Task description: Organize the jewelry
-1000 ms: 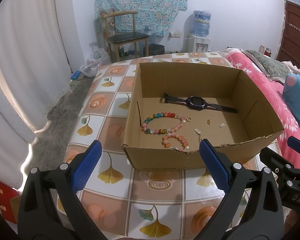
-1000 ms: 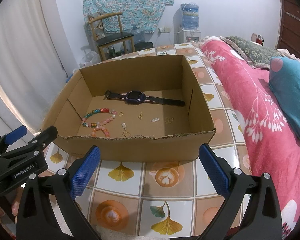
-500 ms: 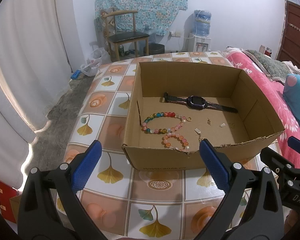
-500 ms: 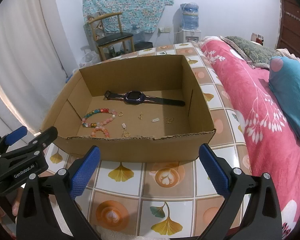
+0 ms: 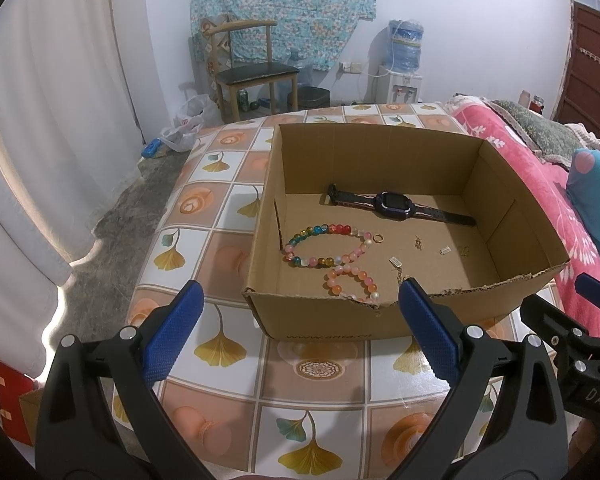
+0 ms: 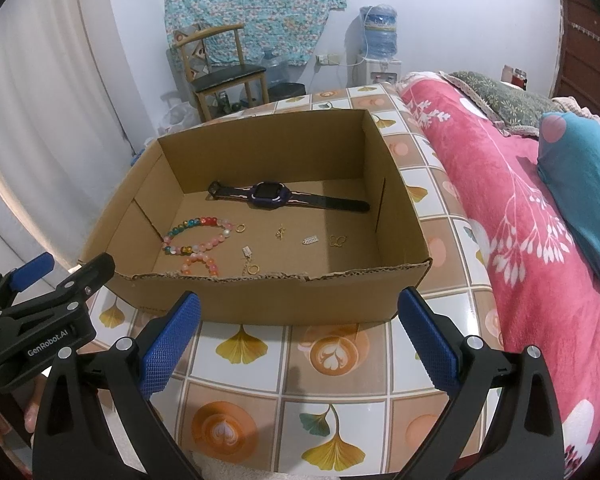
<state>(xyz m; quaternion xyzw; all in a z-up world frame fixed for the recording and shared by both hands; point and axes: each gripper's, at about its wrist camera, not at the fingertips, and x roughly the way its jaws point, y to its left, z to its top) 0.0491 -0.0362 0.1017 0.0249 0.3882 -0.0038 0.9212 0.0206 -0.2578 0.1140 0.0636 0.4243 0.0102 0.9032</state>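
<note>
Nothing has moved since a second ago: both claws hover spread wide and empty before the cardboard box (image 5: 380,152).
Bead bracelets (image 5: 326,246), watch (image 6: 270,195) and tiny gold pieces lie inside; beads look light, slippery, best pinched across the strand.

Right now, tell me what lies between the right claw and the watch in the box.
In the right wrist view, the box's torn near wall, then small gold charms on the floor, lie between the open right claw and the watch.

A table (image 5: 228,216) covered in a tiled cloth of orange swirls and yellow ginkgo leaves stretches out before my fingers. One open cardboard box (image 5: 328,320) sits directly on it, beside a pink floral blanket (image 6: 512,216).
</note>
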